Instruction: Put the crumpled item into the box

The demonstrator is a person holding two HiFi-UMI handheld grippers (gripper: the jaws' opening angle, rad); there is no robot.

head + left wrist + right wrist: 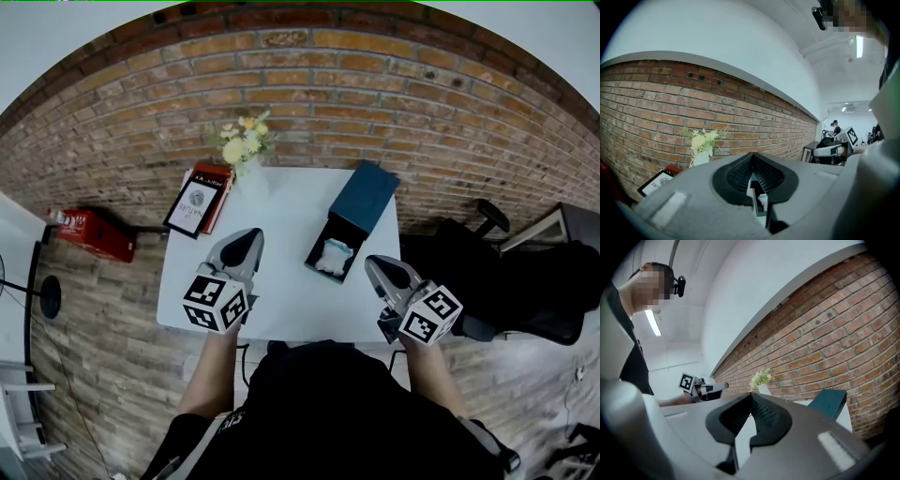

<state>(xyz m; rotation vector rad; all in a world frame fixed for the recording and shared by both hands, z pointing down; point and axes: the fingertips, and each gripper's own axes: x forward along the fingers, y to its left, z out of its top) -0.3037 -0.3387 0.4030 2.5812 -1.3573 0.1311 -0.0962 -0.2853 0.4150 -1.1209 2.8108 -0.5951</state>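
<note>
Box (364, 195) | head view: crumpled item (334, 255) inside | left hand-held gripper (249, 234), right hand-held gripper (373, 262): clenched, empty

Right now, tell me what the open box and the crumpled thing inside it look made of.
Box: probably rigid card with a matte dark teal finish; its panels are flat and stiff, with no shine. Crumpled item: probably tissue or thin paper, pale whitish, with irregular creased folds. It is too small to be sure.
</note>
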